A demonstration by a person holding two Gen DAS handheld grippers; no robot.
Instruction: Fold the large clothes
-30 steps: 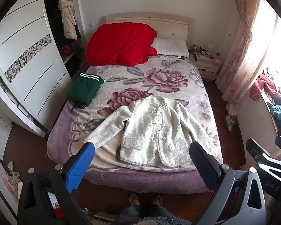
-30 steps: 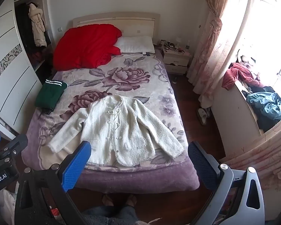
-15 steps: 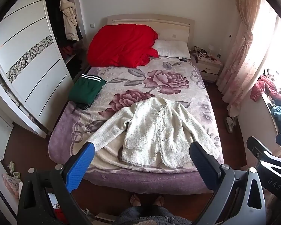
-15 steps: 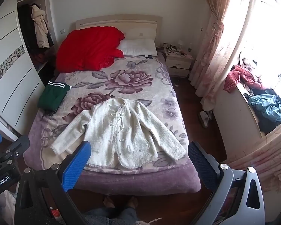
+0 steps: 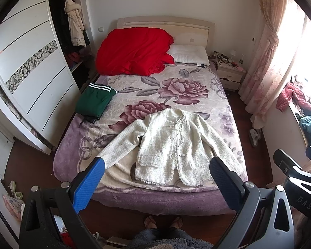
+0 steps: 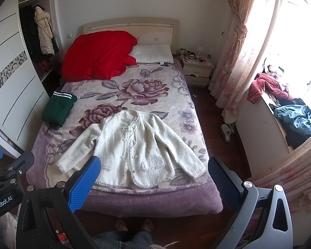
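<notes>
A cream woolly jacket [image 5: 172, 145] [image 6: 134, 147] lies flat, front up, sleeves spread, on the near half of the floral bed [image 5: 176, 87] [image 6: 147, 195]. My left gripper [image 5: 155, 172] hangs open in the air before the foot of the bed, holding nothing. Likewise my right gripper [image 6: 154, 171] is open and empty, well short of the jacket. Each gripper's frame shows at the edge of the other's view.
A folded green garment [image 5: 94, 101] [image 6: 59, 108] sits at the bed's left edge. A red quilt [image 5: 132, 50] and white pillow [image 5: 189, 55] lie at the head. Wardrobe [image 5: 31, 78] to the left, nightstand [image 6: 197, 70], curtain and heaped clothes [image 6: 296, 120] to the right. A person's feet [image 5: 161, 222] stand below.
Both cameras have drifted slightly, so the bed and jacket sit a little lower in view. The jacket has not moved and both grippers stay open.
</notes>
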